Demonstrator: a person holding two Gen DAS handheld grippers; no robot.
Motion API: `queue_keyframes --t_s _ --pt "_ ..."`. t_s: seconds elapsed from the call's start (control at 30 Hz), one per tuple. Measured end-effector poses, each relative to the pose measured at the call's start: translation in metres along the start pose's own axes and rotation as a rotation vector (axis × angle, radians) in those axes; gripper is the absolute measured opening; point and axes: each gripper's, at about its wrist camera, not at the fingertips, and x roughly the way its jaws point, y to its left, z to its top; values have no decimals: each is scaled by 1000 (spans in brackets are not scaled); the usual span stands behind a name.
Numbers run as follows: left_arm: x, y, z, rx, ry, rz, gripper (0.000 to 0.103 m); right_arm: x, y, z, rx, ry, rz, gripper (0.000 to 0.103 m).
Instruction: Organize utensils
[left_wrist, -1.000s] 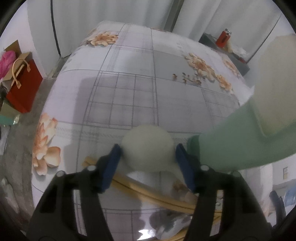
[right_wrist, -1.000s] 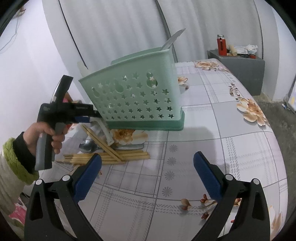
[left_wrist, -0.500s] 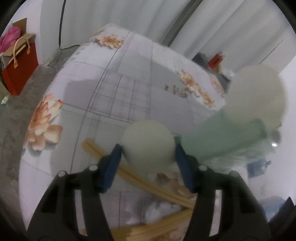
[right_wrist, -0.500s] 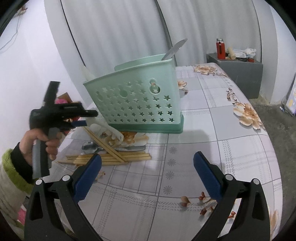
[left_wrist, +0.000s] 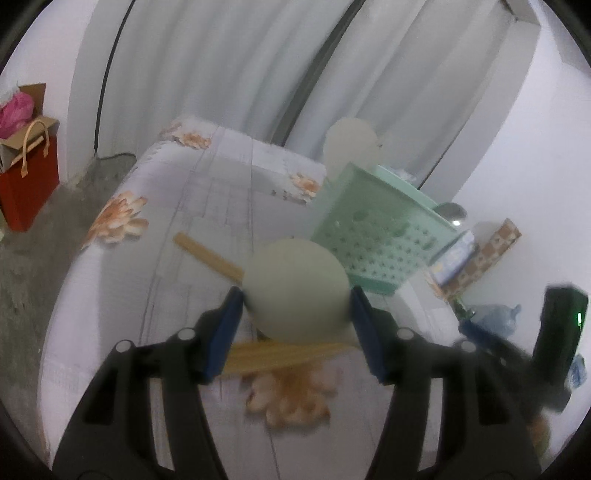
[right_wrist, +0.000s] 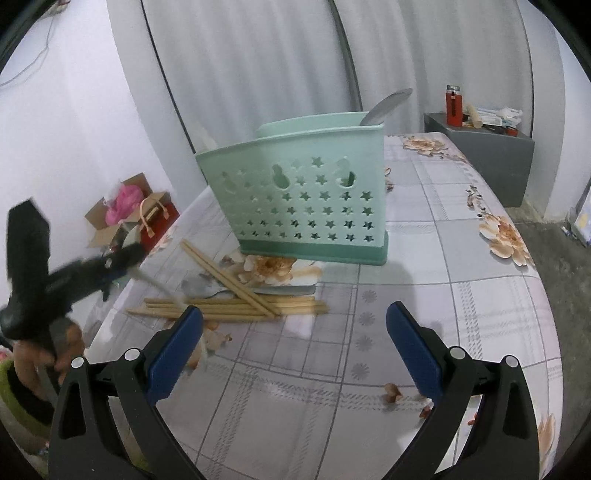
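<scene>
My left gripper (left_wrist: 295, 317) is shut on a white plastic spoon (left_wrist: 297, 290), bowl end toward the camera, held above the table. In the right wrist view the left gripper (right_wrist: 122, 258) is blurred at the left, with the spoon handle (right_wrist: 159, 286) slanting down over the chopsticks. A green star-pierced utensil caddy (right_wrist: 306, 199) stands on the table; it also shows in the left wrist view (left_wrist: 384, 236) with a white spoon (left_wrist: 351, 147) standing in it. Several wooden chopsticks (right_wrist: 229, 302) and a metal spoon (right_wrist: 199, 290) lie in front of it. My right gripper (right_wrist: 295, 350) is open and empty.
A floral tablecloth covers the table (right_wrist: 424, 295). A metal utensil (right_wrist: 386, 105) sticks out of the caddy's back. A red gift bag (left_wrist: 27, 177) sits on the floor at left. A grey cabinet (right_wrist: 487, 155) with a red bottle stands behind the table.
My left gripper has pulled back and down away from the caddy with the white spoon in it. The caddy, tilted earlier, now stands level. The right gripper stays open.
</scene>
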Motion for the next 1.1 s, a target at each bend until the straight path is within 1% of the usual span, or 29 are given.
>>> queue_keyframes --t_s 0.13,0.17,0.27,0.37,0.53,0.63,0.7,0.77,0.83,0.87,0.93,1.03,1.1 --pt "-10 -2 -24 55 1 34 56 0 7 -3 -12 9 6 97" --pt "-11 -1 -29 71 4 40 55 0 8 -4 -15 10 8 97" --pt "-18 4 -40 88 5 50 55 -2 15 -5 -34 13 9 97" --pt "-25 14 -46 69 6 60 56 -3 22 -8 -50 17 12 97" --pt "-33 25 -50 27 34 71 57 -4 31 -12 -61 26 27 97" --pt "-37 27 -52 19 42 82 58 -2 37 -13 -56 39 75 97" --pt "-34 27 -52 15 64 119 58 4 43 -14 -71 52 115 96" --pt "-31 32 -54 -8 91 152 56 18 54 -18 -129 96 129 89" --pt "-32 37 -56 -39 98 171 56 32 69 -25 -212 142 115 74" --pt "-33 38 -56 -44 100 177 56 38 76 -29 -248 162 119 71" --pt "-38 38 -55 -34 90 194 56 49 88 -35 -300 199 156 62" --pt "-42 37 -54 -16 81 210 56 58 102 -37 -351 214 201 58" --pt "-46 38 -53 -20 69 196 56 62 107 -32 -339 212 250 58"
